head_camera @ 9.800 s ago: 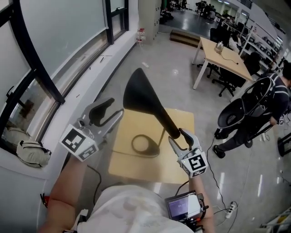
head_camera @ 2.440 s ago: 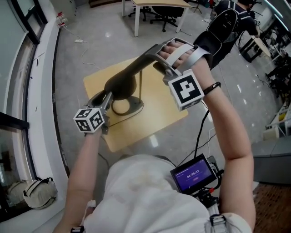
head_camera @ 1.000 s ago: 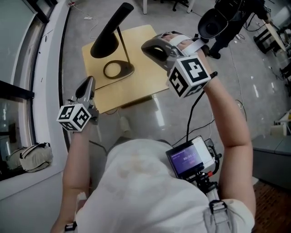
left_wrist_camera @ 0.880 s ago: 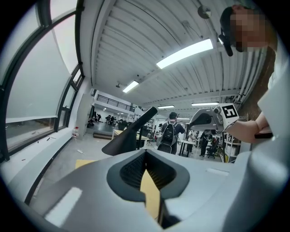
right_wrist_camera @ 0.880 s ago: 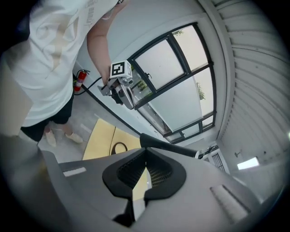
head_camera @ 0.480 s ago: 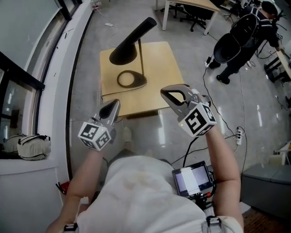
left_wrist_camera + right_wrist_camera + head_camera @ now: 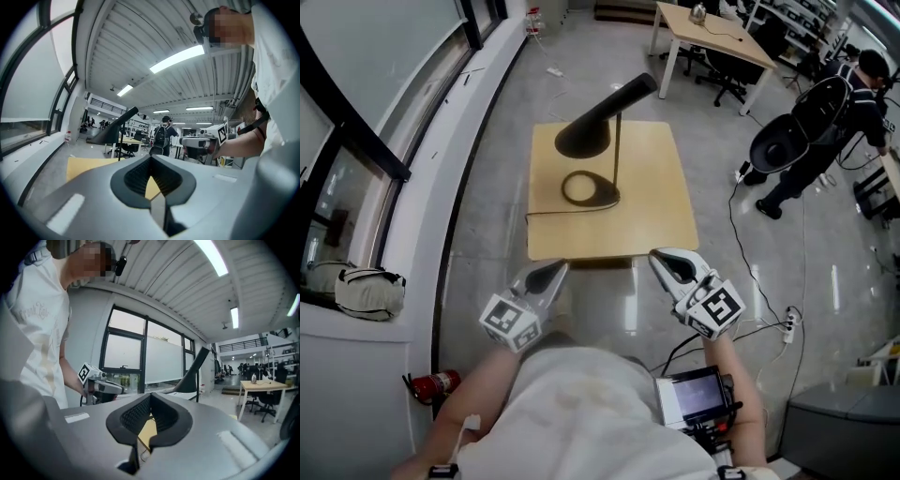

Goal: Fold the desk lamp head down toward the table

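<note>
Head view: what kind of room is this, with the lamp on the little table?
Probably a big open office or workshop: a white desk with office chairs, tall windows, and long ceiling lights.

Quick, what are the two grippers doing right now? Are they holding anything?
Left gripper: closed, holding nothing.
Right gripper: closed, holding nothing.
</note>
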`<action>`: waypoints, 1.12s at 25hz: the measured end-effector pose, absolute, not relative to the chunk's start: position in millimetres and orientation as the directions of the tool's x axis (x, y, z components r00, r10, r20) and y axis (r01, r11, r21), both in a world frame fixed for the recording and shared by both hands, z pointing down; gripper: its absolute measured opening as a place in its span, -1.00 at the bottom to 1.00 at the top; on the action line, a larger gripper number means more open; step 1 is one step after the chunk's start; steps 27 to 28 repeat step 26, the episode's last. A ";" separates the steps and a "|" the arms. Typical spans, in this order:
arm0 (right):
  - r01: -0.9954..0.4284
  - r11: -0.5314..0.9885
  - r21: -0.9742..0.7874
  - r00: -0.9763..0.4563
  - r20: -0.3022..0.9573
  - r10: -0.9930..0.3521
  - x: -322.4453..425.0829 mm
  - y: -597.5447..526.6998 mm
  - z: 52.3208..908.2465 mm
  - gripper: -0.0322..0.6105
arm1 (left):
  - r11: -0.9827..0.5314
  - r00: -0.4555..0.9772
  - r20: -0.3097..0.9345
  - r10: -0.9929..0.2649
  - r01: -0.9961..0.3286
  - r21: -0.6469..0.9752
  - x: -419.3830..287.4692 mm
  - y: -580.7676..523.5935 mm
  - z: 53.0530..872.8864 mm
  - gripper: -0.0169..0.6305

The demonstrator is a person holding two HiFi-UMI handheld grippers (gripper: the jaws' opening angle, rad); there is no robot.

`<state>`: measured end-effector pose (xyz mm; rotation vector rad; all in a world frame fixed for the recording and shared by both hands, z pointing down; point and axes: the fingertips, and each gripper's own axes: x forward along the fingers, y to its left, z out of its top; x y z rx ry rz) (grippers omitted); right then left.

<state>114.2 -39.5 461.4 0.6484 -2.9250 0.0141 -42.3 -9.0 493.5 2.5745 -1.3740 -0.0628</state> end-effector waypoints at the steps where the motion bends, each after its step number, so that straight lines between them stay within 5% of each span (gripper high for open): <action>1: -0.423 0.906 0.000 -0.899 0.127 -0.420 115.1 -38.0 464.2 -0.87 | -0.532 0.556 0.066 -0.829 -0.818 0.218 -43.3 -8.0 495.2 -0.94; 28: -0.449 0.883 -0.135 -0.893 0.069 -0.444 115.5 -0.9 501.1 -0.86 | -0.547 0.571 0.091 -0.816 -0.813 0.198 -22.3 -3.4 514.0 -0.94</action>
